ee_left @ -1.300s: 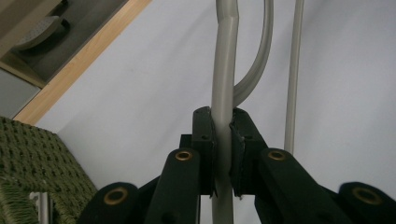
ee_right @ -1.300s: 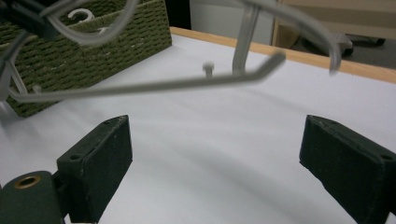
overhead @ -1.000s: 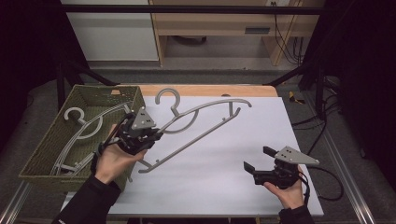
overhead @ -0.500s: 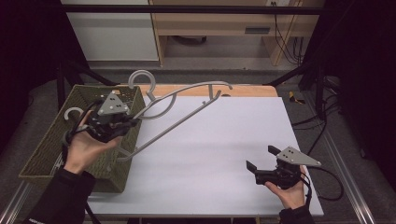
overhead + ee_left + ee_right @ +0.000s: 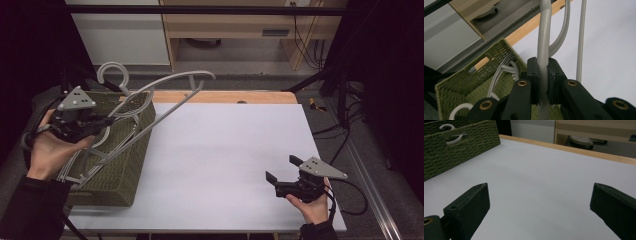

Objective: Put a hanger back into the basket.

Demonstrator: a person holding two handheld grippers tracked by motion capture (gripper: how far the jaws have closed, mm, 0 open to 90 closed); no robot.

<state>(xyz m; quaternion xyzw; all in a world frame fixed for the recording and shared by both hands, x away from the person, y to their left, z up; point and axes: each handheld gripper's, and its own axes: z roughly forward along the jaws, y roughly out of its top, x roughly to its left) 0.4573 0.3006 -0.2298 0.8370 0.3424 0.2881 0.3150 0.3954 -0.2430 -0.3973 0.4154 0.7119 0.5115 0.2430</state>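
**Hanger over basket, left grip holding**

My left gripper (image 5: 543, 82) has its jaws clamped on the grey hanger (image 5: 544, 37); the tube runs straight up between the pads. Seen from above, that gripper (image 5: 102, 121) sits above the near-left part of the green basket (image 5: 131, 170), with the hanger's hook (image 5: 112, 75) up and beyond the jaws and its long arm (image 5: 172, 80) reaching out to their right, past the basket wall and over the table. More hangers (image 5: 504, 72) lie in the basket below the jaws.

Step in hand, as I read it: lower this hanger in with the rest. To do it well I'd swing the long arm round in line with the basket before descending, so it clears the rim, and release only once the bar rests on the pile.

My right gripper (image 5: 284, 174) has its jaws wide apart, nothing between them, low over the near-right table.

The table (image 5: 225, 145) is white with a wooden far edge. Beyond it are a wooden bench (image 5: 235, 25) and cables on the floor.
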